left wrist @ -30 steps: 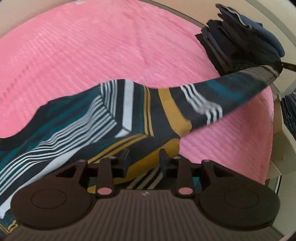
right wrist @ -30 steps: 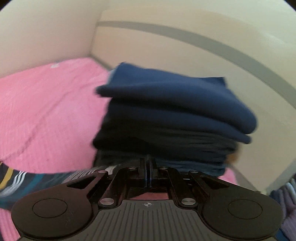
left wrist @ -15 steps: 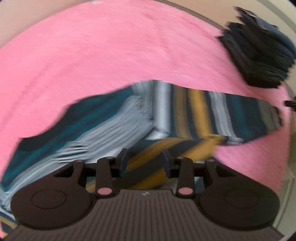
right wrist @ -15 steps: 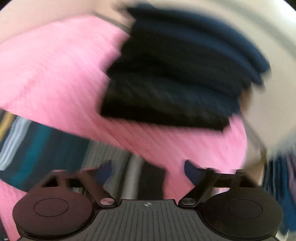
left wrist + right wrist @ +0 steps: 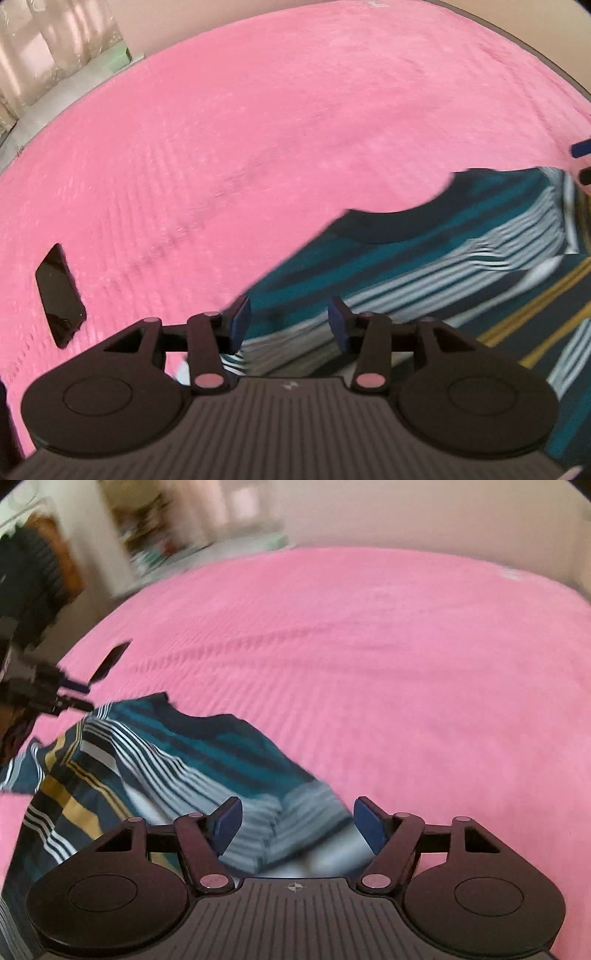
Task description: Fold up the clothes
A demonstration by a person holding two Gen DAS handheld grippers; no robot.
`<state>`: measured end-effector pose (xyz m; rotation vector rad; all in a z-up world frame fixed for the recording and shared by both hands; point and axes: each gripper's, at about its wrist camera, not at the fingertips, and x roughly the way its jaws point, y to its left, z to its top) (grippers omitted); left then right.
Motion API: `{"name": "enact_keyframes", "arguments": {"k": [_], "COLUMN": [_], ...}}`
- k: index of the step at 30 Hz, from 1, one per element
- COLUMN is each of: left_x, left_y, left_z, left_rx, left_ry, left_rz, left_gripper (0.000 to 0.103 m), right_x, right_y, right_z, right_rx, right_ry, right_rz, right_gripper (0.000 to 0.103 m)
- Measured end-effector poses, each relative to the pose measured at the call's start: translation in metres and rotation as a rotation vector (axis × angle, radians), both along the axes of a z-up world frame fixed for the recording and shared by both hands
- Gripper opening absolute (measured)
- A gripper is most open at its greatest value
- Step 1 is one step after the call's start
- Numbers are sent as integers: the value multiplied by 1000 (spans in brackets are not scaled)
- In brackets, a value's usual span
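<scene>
The left gripper (image 5: pixel 286 319) hung with jaws opening and the right gripper (image 5: pixel 293 825) with jaws closing, pads clear of the striped shirt (image 5: pixel 177 760) spread beneath them on the pink bedspread (image 5: pixel 295 129). Blur smeared its hem. A black phone (image 5: pixel 59 295) showed no writing.

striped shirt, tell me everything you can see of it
The striped shirt is soft knit fabric with teal, navy, white and mustard stripes and a dark curved neckline. It lies loosely spread and rumpled on the pink bedspread. Cloth sits between the pads of both open tongs, not visibly pinched.
</scene>
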<state>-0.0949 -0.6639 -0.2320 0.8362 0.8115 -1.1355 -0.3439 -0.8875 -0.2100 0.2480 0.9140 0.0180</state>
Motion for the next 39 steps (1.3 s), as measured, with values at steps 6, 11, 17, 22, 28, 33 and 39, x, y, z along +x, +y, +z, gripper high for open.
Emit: {"name": "enact_keyframes", "arguments": {"k": [6, 11, 17, 22, 28, 33, 39], "left_x": [35, 49, 75, 65, 53, 49, 59], "left_y": [-5, 3, 7, 8, 13, 9, 17], "left_z": [-46, -39, 6, -4, -42, -33, -11], "left_rx": [63, -23, -229, -141, 32, -9, -79], "left_ry": [31, 60, 40, 116, 132, 58, 36], "left_rz": [9, 35, 166, 97, 19, 37, 133], "left_gripper": [49, 0, 0, 33, 42, 3, 6], "right_x": [59, 56, 84, 81, 63, 67, 64], "right_y": [-5, -2, -10, 0, 4, 6, 18], "right_z": [-63, -40, 10, -30, -35, -32, -25], "right_rx": [-42, -103, -274, -307, -299, -293, -267], "right_ry": [237, 231, 53, 154, 145, 157, 158], "right_rz": [84, 61, -25, -34, -91, -64, -78], "right_gripper": [46, 5, 5, 5, 78, 78, 78]}}
